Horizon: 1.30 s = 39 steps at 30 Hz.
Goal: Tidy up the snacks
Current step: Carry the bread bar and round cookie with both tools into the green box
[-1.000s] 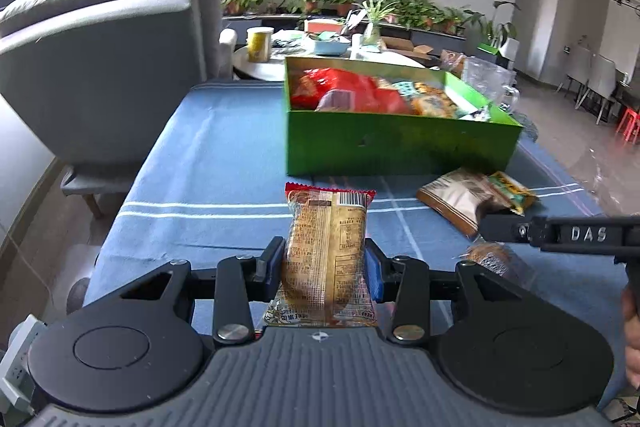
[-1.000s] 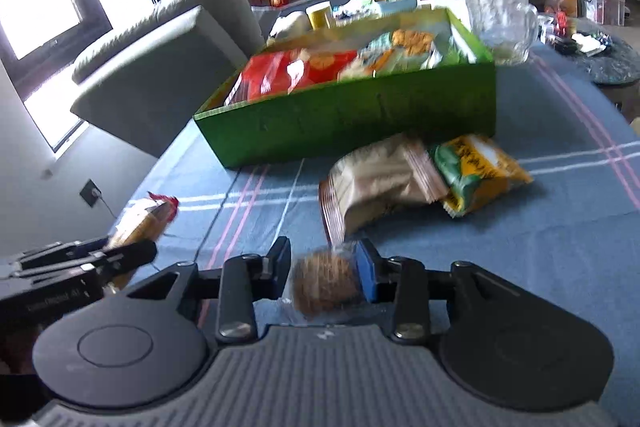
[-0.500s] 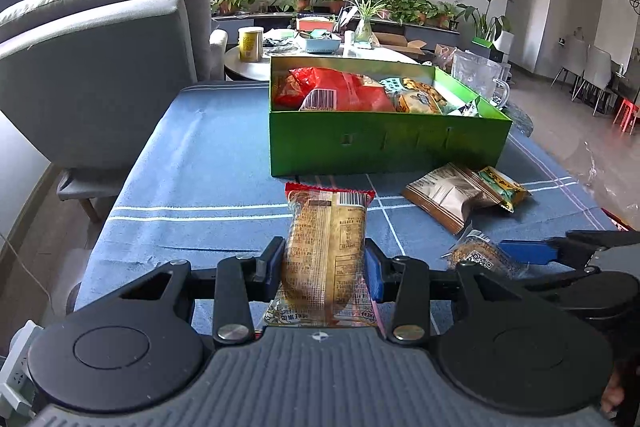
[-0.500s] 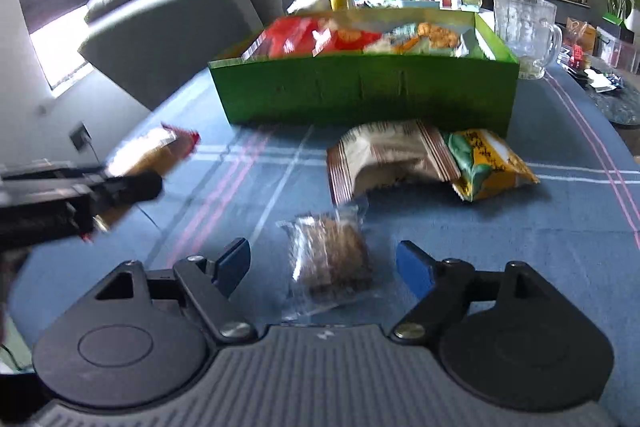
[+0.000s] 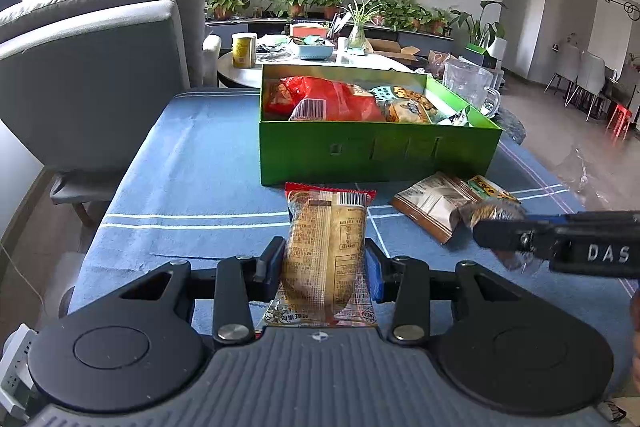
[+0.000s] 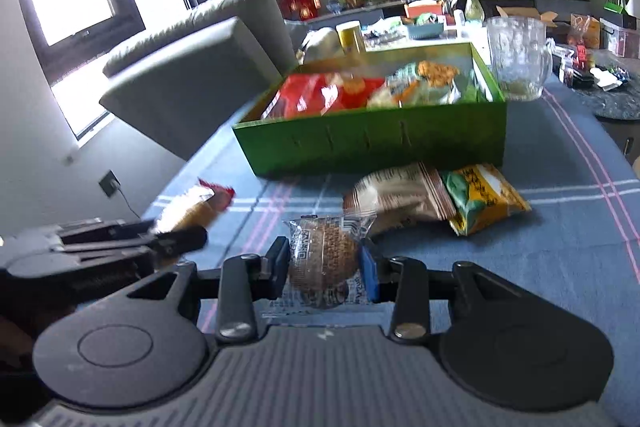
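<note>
My left gripper [image 5: 325, 267] is shut on a long bread packet [image 5: 326, 247] with a red end, held above the blue tablecloth. My right gripper [image 6: 323, 267] is shut on a small round brown cake in clear wrap [image 6: 323, 255], lifted off the cloth. The right gripper also shows in the left wrist view [image 5: 500, 231] with the cake [image 5: 494, 213]. The green box [image 5: 376, 151] holding several snack packets stands ahead; it also shows in the right wrist view [image 6: 372, 143]. A brown packet [image 6: 396, 195] and a yellow-green packet [image 6: 484, 197] lie in front of the box.
A glass mug [image 6: 520, 57] stands right of the box. A grey sofa [image 5: 92, 67] is at the left. A round side table [image 5: 304, 55] with a yellow cup and clutter is behind the box. The left gripper [image 6: 120, 243] is at my right camera's left.
My right gripper was open around the round cake half a second ago; now it is shut on it and has lifted it. The left gripper still holds the bread packet.
</note>
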### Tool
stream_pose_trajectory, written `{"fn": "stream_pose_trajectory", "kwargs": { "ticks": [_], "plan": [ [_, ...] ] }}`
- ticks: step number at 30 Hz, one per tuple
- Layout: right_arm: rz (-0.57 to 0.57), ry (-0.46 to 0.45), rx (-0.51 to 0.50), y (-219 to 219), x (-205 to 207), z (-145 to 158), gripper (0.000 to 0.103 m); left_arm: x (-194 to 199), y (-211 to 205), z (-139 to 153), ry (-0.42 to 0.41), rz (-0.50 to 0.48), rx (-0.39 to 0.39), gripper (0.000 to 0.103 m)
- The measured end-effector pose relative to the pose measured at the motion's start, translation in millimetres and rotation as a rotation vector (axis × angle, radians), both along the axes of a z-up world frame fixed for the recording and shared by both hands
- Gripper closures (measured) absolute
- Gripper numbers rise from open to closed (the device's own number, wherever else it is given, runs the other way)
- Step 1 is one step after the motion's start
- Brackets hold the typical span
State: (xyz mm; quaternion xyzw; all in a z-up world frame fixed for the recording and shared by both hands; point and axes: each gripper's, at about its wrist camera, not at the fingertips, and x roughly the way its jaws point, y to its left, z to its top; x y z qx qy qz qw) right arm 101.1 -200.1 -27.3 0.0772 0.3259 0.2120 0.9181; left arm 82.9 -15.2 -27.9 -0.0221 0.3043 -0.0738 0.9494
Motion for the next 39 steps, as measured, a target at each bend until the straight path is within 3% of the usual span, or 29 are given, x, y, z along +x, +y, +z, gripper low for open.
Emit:
{"fn": "stream_pose_trajectory", "kwargs": {
  "ticks": [19,39],
  "plan": [
    [-0.023,-0.049,0.048,-5.8,13.8,18.5,0.026,11.1,-16.6,13.8,-0.037,-0.046,0.016,0.065],
    [-0.045,-0.010,0.091,-17.3,38.5,10.9,0.026,39.4,-33.7,3.9,-0.004,-0.091,0.024,0.065]
  ]
}}
